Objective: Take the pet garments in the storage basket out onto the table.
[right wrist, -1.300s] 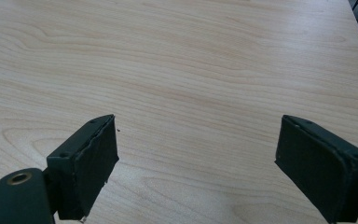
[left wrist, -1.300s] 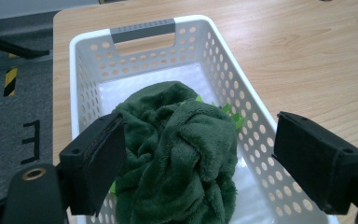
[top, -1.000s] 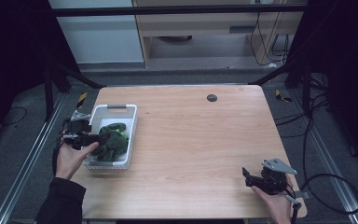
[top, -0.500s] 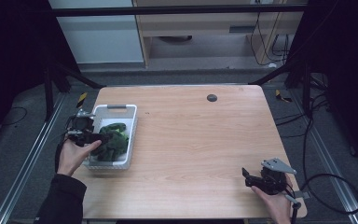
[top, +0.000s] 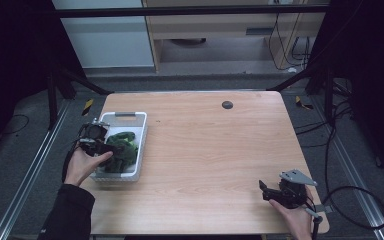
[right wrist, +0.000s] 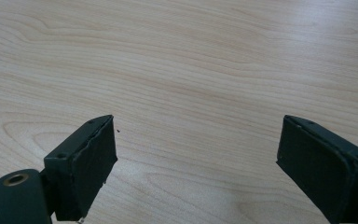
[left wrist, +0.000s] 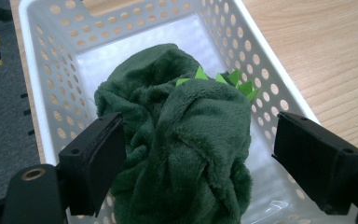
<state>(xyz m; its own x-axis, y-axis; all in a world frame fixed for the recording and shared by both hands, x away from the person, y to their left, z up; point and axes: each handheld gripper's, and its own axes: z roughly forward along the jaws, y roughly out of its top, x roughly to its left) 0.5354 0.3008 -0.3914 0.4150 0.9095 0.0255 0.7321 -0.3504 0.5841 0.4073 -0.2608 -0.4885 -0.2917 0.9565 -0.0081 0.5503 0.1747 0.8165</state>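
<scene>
High view: the dark green plush toy lies in the white perforated basket at the bench's left edge, not yet lifted, with the left claw over it. The right claw waits well apart, near the front right corner.

Left gripper view: jaws spread wide astride the plush, the left one apparently brushing it, ungripped.

Right gripper view: jaws spread, empty, over bare wood.

Wooden table, grey floor, perhaps shelving behind.
</scene>
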